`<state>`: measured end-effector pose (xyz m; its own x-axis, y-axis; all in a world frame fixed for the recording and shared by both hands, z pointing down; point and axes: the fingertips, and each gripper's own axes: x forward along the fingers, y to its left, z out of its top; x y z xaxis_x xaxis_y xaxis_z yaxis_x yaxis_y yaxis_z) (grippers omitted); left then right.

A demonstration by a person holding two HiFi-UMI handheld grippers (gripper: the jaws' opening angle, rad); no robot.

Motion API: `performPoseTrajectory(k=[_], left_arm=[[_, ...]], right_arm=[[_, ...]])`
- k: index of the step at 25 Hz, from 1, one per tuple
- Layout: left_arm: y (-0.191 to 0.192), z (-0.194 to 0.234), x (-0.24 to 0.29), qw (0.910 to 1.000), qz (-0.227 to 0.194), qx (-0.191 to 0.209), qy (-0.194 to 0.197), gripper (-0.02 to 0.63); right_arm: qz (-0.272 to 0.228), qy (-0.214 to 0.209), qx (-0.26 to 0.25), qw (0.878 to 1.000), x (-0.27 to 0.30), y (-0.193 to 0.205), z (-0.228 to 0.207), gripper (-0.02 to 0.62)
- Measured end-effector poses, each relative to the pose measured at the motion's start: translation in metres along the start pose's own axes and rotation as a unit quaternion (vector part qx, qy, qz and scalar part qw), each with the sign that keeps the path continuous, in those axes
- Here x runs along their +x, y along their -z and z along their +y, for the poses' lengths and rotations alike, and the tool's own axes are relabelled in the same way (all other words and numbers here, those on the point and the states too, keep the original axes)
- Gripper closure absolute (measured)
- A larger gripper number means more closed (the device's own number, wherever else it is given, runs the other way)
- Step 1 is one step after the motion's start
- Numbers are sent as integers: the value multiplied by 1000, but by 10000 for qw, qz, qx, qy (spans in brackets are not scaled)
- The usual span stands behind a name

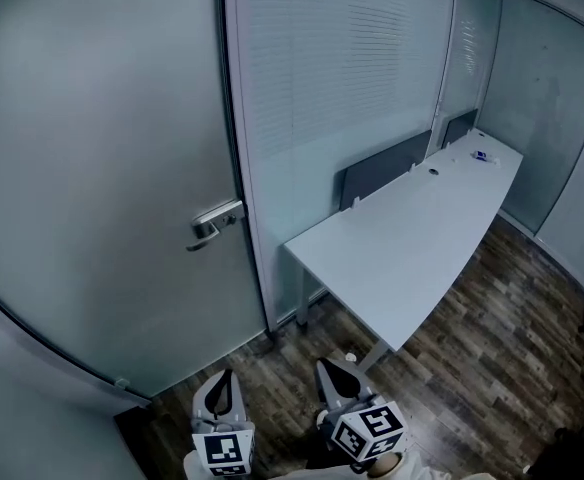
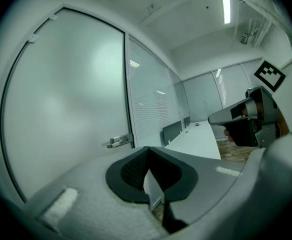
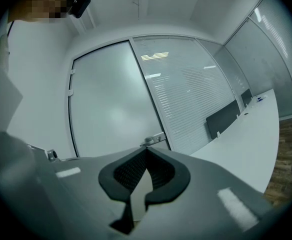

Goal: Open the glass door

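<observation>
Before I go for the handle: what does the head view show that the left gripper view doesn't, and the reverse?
Head view only: the black-and-white marker cube on the left gripper, seen from above. Left gripper view only: the white ceiling strip light and that gripper's jaws, shut with nothing between them. Both: the frosted glass door, its silver lever handle, the long white desk and the right gripper.

The left gripper, a grey handheld tool with black-padded fingers and a cube of black-and-white square markers at its back, is held low and close to level, its fingers pressed together on nothing. The right gripper, built the same, sits just beside it, pointing the same way, fingers likewise together and empty.
</observation>
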<state>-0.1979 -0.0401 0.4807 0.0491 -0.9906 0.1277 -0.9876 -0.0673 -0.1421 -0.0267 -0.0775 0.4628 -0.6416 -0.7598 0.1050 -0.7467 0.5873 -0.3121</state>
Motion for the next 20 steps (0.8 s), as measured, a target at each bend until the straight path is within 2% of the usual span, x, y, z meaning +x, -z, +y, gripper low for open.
performPoseTrajectory(k=[8, 20], left_arm=[[0, -2, 67, 9991, 303, 0, -304, 601], [-19, -9, 156, 9950, 354, -51, -937, 601]], right_arm=[[271, -271, 161, 9991, 57, -10, -51, 592], [519, -869, 107, 9948, 132, -40, -117, 592]])
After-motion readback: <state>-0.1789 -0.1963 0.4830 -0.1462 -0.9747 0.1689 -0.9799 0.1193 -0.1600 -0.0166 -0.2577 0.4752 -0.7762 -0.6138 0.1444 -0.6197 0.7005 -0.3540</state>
